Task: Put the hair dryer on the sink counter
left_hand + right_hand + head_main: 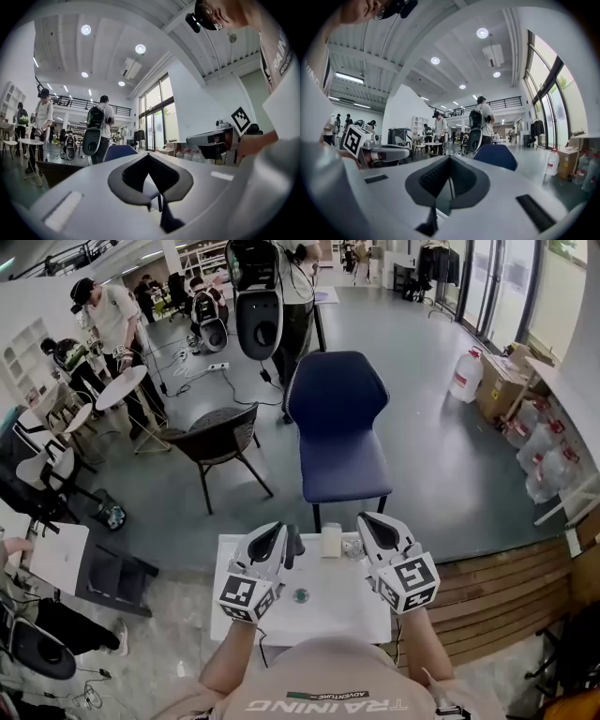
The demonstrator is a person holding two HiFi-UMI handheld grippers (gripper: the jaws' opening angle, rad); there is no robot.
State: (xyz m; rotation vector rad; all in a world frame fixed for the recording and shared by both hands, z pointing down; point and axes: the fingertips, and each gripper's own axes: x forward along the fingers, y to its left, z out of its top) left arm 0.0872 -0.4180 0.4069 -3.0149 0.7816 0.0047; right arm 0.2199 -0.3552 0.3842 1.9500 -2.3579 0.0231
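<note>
Low in the head view stands a small white sink counter [356, 610] with a round drain [300, 595]. A cream box [332, 542] sits at its far edge. My left gripper [278, 531] and right gripper [367, 521] hover side by side over the counter, pointing level and away from me. Each has its jaws together with nothing between them. A dark object [294, 546] stands just right of the left gripper's tips; I cannot tell what it is. No hair dryer shows plainly. The left gripper view looks along the shut left gripper [149, 161], and the right gripper view along the shut right gripper [449, 164].
A blue chair [337, 427] stands just beyond the counter, a dark chair [220, 439] to its left. Round white tables [120, 387] and people are at the far left. Water jugs [467, 376] and boxes line the right wall. A wooden platform [497, 592] borders the counter's right.
</note>
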